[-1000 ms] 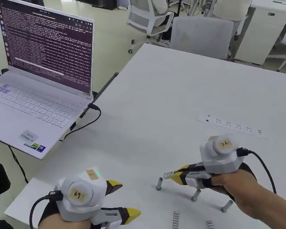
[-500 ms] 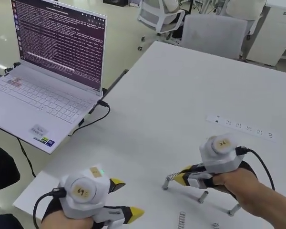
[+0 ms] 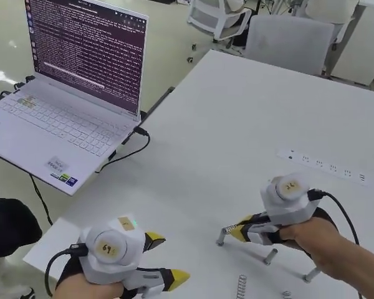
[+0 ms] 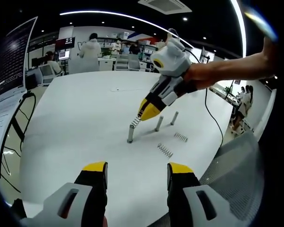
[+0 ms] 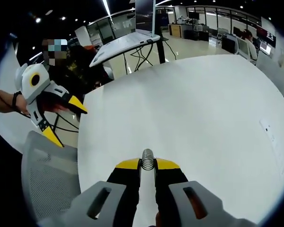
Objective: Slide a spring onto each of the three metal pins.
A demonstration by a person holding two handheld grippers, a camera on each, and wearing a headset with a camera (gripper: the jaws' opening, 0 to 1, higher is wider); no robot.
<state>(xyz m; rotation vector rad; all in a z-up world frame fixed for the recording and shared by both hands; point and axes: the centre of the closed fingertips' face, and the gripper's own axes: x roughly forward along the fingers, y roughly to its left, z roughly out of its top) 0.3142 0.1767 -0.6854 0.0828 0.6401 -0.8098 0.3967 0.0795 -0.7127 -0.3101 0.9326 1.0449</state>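
Spring (image 5: 147, 156) is sitting clamped between the jaws of the right gripper (image 5: 147, 166), its free end reaching the top of the first pin (image 4: 130, 134). That pin is standing upright on the table (image 3: 237, 124). Beyond it, the second pin (image 4: 159, 123) and third pin (image 4: 174, 118) are standing bare, with two loose springs (image 4: 164, 150) lying near them. Left gripper (image 4: 137, 170) is hovering over the table's near edge, jaws apart and gripping nothing. Laptop (image 3: 68, 81) is sitting open on the person's left.
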